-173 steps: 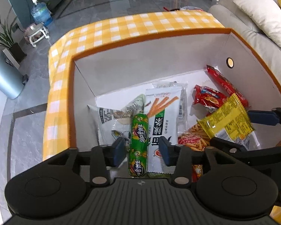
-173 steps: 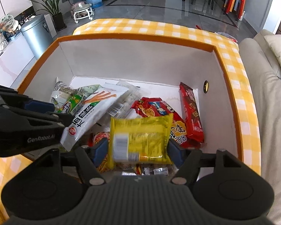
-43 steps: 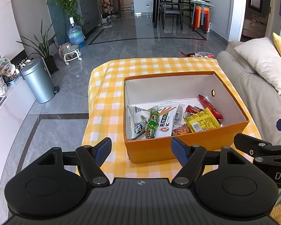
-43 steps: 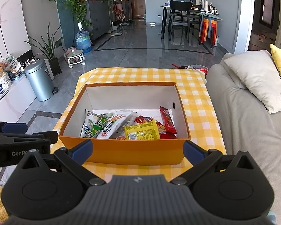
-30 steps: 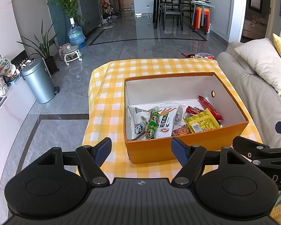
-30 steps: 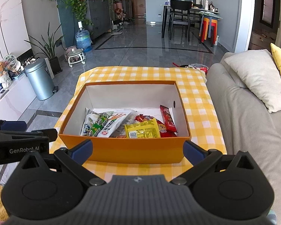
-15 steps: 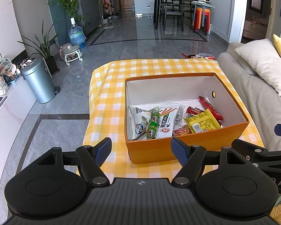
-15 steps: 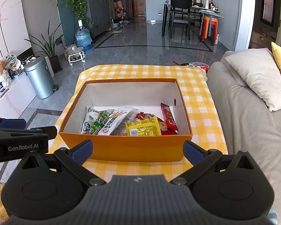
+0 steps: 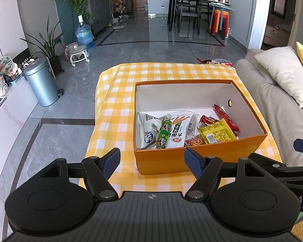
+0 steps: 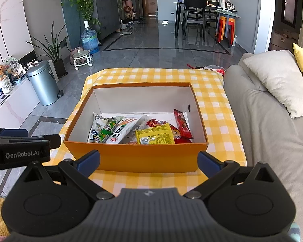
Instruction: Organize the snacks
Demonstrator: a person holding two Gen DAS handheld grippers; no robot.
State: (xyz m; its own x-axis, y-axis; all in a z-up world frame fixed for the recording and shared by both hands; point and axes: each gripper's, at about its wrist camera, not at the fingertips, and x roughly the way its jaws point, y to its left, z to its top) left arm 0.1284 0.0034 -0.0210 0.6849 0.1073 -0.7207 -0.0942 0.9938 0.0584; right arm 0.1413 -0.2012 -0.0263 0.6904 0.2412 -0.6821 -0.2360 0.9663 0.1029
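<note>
An orange box [image 9: 200, 157] [image 10: 143, 157] with white inside walls stands on the yellow checked table [image 9: 115, 109] [image 10: 218, 109]. In it lie several snack packets: a green tube [image 9: 164, 134] [image 10: 105, 131], a white packet with orange sticks [image 9: 178, 129] [image 10: 121, 129], a yellow packet [image 9: 216, 131] [image 10: 155, 135] and a long red packet [image 9: 226, 117] [image 10: 182, 123]. My left gripper [image 9: 152, 162] is open and empty, held back in front of the box. My right gripper [image 10: 148, 162] is open and empty, also in front of the box.
A grey sofa [image 9: 276, 104] [image 10: 268, 125] with a light cushion stands right of the table. A metal bin [image 9: 41, 82] [image 10: 43, 83] and plants are on the left by the wall. Dining chairs and coloured stools stand far back.
Earlier the left gripper was over the green tube and the right held the yellow packet in the box. Both are now open, empty and drawn back. Over the last second little has moved.
</note>
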